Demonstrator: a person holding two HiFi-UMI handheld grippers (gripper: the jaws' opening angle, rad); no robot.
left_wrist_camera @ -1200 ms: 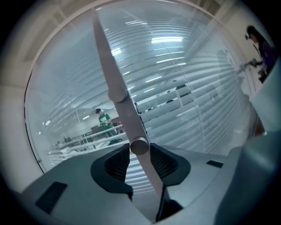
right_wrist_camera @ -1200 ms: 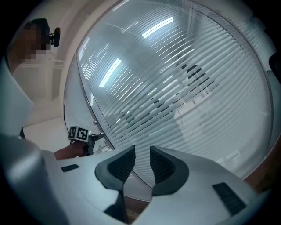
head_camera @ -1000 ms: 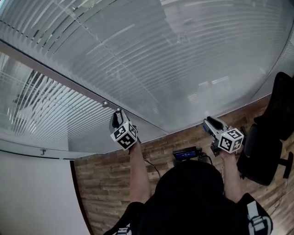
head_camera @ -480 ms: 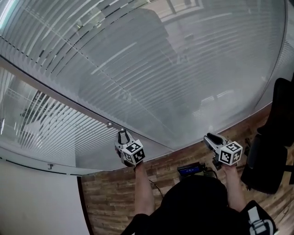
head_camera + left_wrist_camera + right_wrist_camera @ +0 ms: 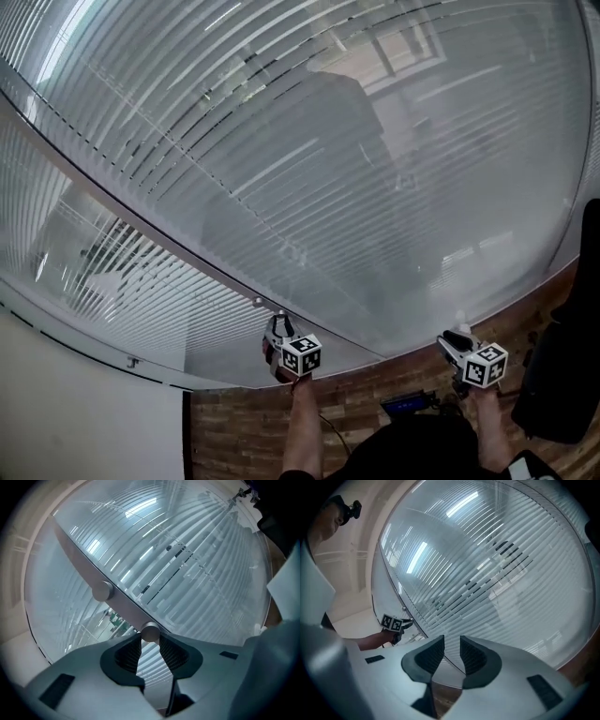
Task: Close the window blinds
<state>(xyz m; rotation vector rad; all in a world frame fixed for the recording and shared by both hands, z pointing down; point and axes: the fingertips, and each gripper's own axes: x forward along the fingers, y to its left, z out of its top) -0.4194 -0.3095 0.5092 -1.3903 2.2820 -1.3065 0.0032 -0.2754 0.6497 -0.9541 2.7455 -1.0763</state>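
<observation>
White slatted blinds (image 5: pixel 356 178) hang behind a glass wall. A grey frame bar (image 5: pixel 169 246) splits it and carries two small round knobs. My left gripper (image 5: pixel 278 323) is at the lower knob (image 5: pixel 150 632). Its jaws have just been closing, and the knob sits pinched between the two fingertips. The other knob (image 5: pixel 102 591) stands free further up the bar. My right gripper (image 5: pixel 451 641) hangs open before the larger pane with nothing between its pads; in the head view this right gripper (image 5: pixel 457 336) is low at the right. The left gripper (image 5: pixel 401 624) also shows in the right gripper view.
A black office chair (image 5: pixel 572 375) stands at the right edge. Wood-plank floor (image 5: pixel 244 431) runs below the glass, with a small blue-screened device (image 5: pixel 408 405) on it. A white wall (image 5: pixel 75 403) lies to the left. The person's reflection shows in the glass.
The head view has tipped upward, so both grippers now sit lower in the picture. The left gripper has rolled at the knob, its marker cube turned. The right gripper has sunk a little.
</observation>
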